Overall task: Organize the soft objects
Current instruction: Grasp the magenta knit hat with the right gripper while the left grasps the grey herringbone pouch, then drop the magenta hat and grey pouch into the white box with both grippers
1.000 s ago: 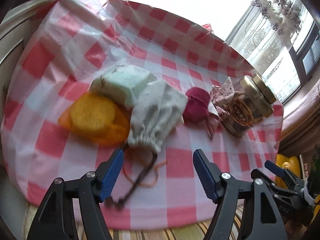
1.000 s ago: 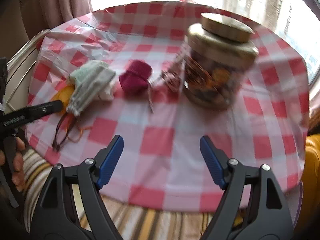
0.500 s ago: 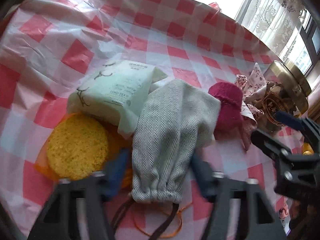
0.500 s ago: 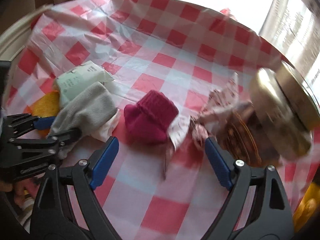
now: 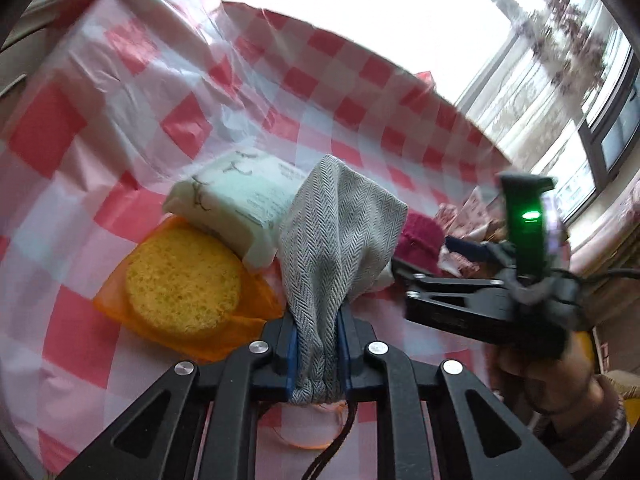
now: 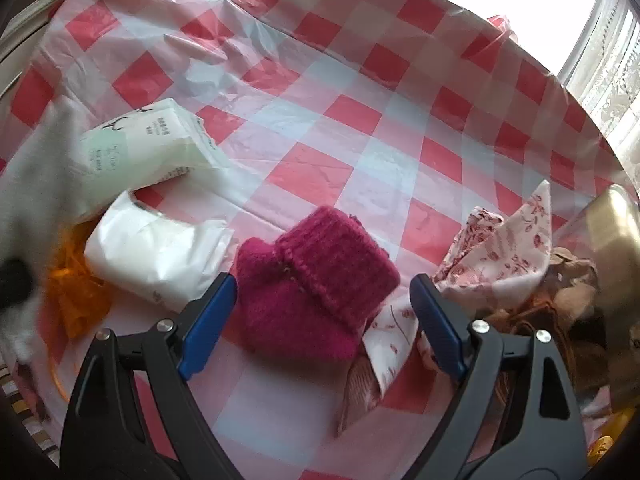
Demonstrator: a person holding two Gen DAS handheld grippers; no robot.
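My left gripper is shut on the gathered neck of a grey herringbone drawstring pouch, which stands lifted between the blue pads. Beside it lie a pale green tissue pack and a round yellow sponge on orange mesh. My right gripper is open, its fingers either side of a magenta knitted sock, and the pads stand clear of it. A pink floral cloth lies to the sock's right. The right gripper also shows at the left wrist view's right, held by a hand.
Everything rests on a red-and-white checked plastic tablecloth. A white wrapped packet lies left of the sock. A gold-lidded jar stands at the far right. The pouch's drawstring trails down below my left gripper. A bright window is behind.
My left gripper moved in on the grey pouch and shut on its neck, raising it. The right gripper swung left from the jar and dropped to straddle the magenta sock.
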